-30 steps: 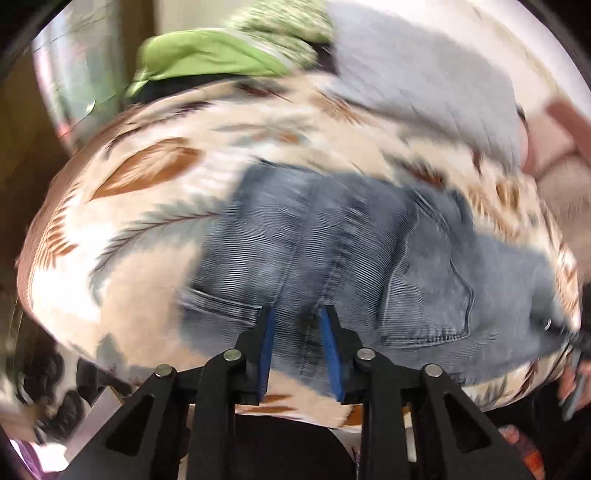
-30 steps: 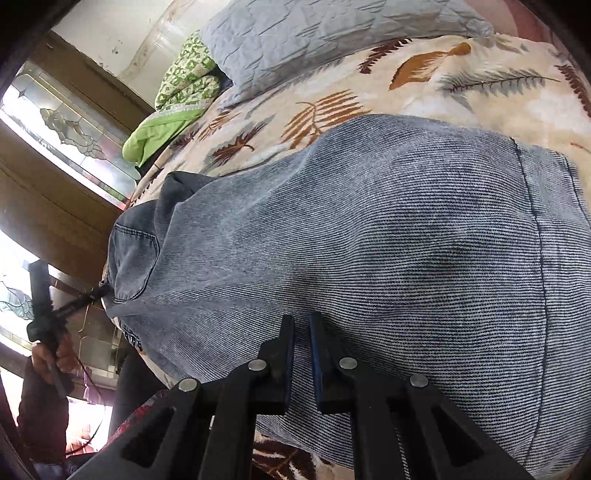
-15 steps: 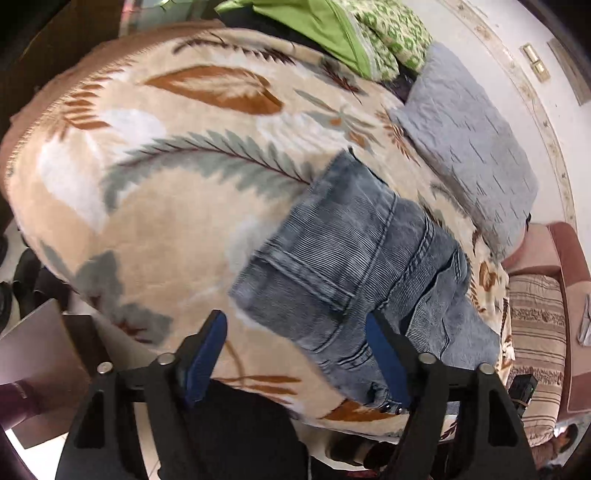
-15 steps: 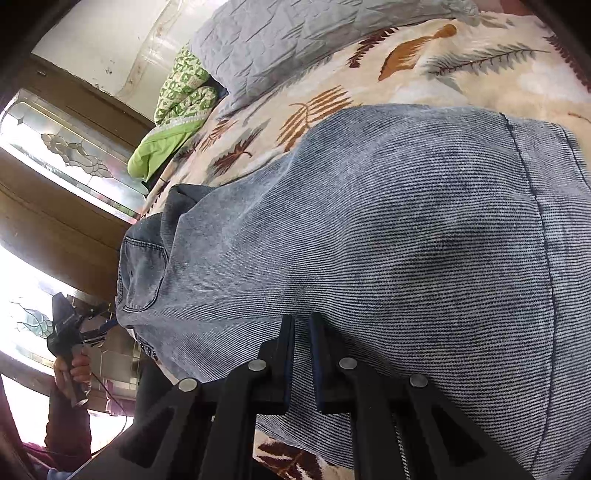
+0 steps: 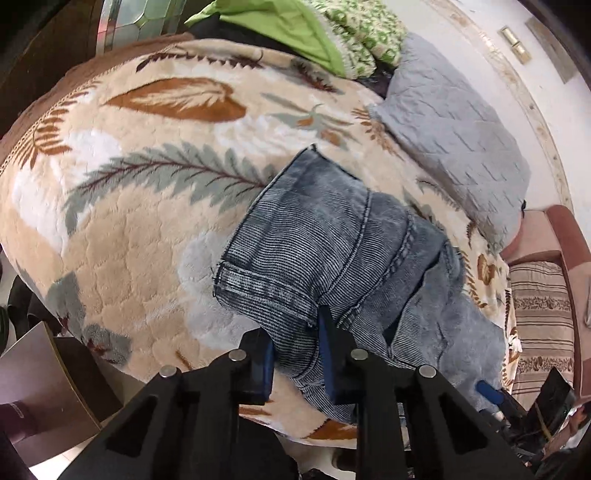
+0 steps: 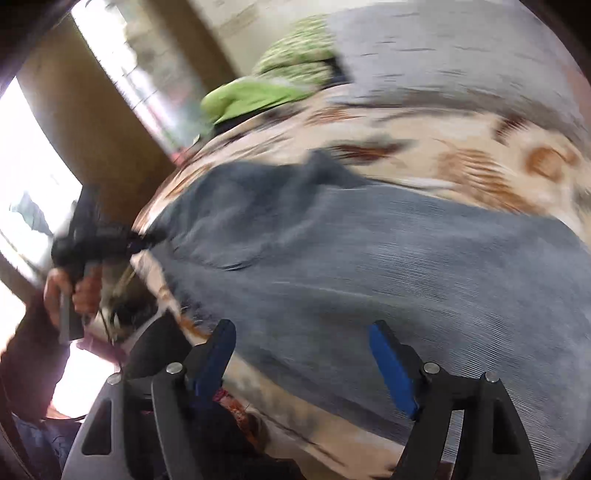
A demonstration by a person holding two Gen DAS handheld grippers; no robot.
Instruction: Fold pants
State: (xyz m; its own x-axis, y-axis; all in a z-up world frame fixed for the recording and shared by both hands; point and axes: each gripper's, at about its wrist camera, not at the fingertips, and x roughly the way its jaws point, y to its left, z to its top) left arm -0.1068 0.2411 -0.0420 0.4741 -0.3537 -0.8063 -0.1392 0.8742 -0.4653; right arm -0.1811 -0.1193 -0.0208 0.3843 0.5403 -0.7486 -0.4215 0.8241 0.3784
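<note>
The pants (image 5: 332, 258) are blue-grey denim and lie on the bed, on a plush blanket (image 5: 129, 206) with a leaf pattern in brown, grey and cream. In the left wrist view they are folded over themselves, with a hemmed edge facing the camera and seams running across the top layer. They lie close to the near edge of the bed.

The left claw (image 5: 295, 354) is clamped on the pants: a bunch of denim fills the narrow gap between its two blue pads at the near edge of the cloth. The right wrist view is blurred, but there too the left claw (image 6: 144, 242) meets the far corner of the pants (image 6: 369, 266).

The right claw (image 6: 306, 369) stands apart, its blue pads wide from each other, and nothing is between them. It hangs over the near part of the denim; I cannot tell if it touches the cloth.

Behind the pants, a grey quilted pillow (image 5: 454, 147) lies on the blanket, and beside it a green bundle of cloth (image 5: 317, 33). At the right of the bed is a striped cushion (image 5: 539, 317).
</note>
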